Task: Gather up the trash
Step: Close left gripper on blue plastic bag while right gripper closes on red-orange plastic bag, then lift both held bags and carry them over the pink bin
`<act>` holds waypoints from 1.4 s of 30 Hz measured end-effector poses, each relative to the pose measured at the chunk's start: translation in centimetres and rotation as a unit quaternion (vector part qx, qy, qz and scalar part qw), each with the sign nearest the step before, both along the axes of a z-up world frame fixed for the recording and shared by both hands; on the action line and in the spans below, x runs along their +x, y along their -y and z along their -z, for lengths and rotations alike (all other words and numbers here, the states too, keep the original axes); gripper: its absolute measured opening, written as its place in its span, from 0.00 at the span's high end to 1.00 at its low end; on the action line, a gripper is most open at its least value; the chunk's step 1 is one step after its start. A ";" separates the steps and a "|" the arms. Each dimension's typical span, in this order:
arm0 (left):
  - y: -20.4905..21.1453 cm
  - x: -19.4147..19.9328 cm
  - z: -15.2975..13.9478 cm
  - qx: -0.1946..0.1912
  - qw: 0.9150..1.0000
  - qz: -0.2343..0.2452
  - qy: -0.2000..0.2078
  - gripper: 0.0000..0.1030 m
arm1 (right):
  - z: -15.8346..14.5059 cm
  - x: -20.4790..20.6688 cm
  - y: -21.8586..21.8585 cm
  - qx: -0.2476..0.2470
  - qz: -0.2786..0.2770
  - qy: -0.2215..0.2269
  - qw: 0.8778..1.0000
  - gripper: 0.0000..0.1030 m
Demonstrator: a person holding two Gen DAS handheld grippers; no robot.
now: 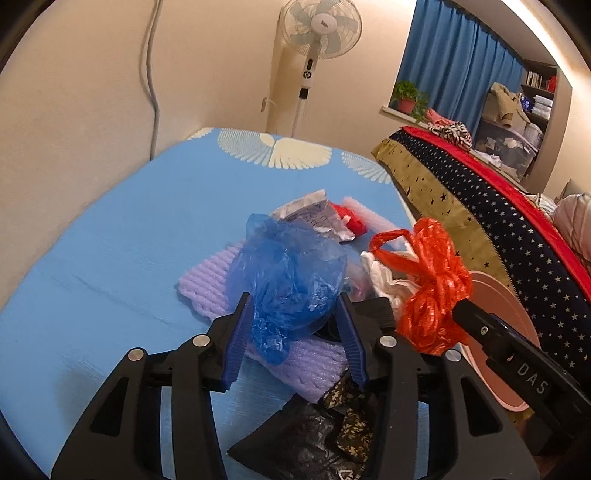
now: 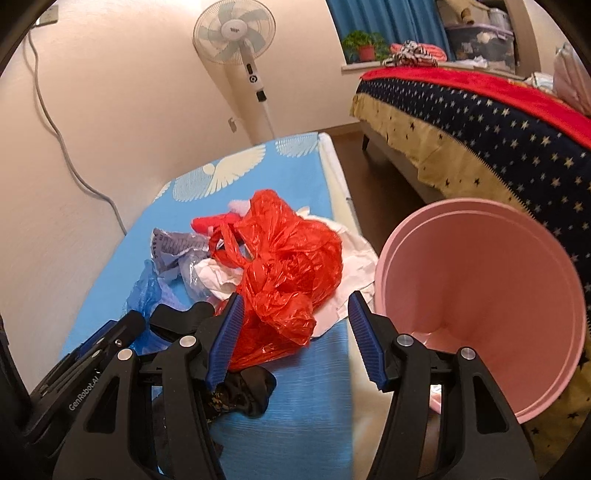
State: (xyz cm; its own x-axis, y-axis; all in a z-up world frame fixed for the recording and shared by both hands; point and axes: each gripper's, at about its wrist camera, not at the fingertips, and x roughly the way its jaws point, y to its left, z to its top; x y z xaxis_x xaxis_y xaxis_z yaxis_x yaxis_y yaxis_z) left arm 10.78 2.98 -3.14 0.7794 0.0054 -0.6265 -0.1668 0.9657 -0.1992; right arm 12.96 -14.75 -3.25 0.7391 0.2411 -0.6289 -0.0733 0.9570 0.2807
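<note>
A crumpled blue plastic bag [image 1: 291, 273] bulges between the blue pads of my left gripper [image 1: 293, 301], which is shut on it. A red plastic bag [image 2: 284, 266] lies on the blue-covered table [image 2: 295, 387], between the fingers of my open right gripper [image 2: 295, 299]. It touches the left pad, and a gap shows at the right pad. In the left wrist view the red plastic bag [image 1: 432, 291] sits just right of the blue one. A pink bin [image 2: 498, 258] stands right of the table.
More trash lies on the table: purple foam sheets [image 1: 207, 280], grey crumpled paper [image 1: 310, 214], white paper [image 2: 351, 258] and a black wrapper [image 1: 314, 435]. A star-patterned bed [image 2: 498, 122] runs along the right. A standing fan [image 2: 236, 33] stands beyond the table's far end.
</note>
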 end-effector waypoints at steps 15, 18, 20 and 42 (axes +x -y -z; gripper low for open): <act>-0.6 -1.6 -1.5 0.006 1.000 0.014 0.019 0.98 | -2.6 -1.3 0.1 -0.002 -0.025 0.025 0.999 0.90; -0.5 -2.2 -2.4 0.010 0.999 0.017 0.031 0.98 | -3.8 -2.4 0.7 -0.006 -0.017 0.040 0.999 0.90; -0.3 -2.9 -2.9 0.011 0.999 0.021 0.038 0.98 | -4.5 -3.2 1.2 -0.007 -0.011 0.046 0.999 0.91; 8.9 -3.8 -5.0 -0.026 0.983 0.165 0.079 0.98 | -8.1 -7.7 11.2 -0.041 0.127 0.057 0.989 0.92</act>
State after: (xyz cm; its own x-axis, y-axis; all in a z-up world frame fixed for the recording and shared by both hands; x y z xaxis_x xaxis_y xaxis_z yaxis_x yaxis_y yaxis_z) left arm 6.96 -5.95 1.82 0.8211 -0.2932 -0.4897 0.1909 0.9496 -0.2485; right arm 5.23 -25.99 4.90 0.8369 -0.0097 -0.5472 0.1454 0.9679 0.2052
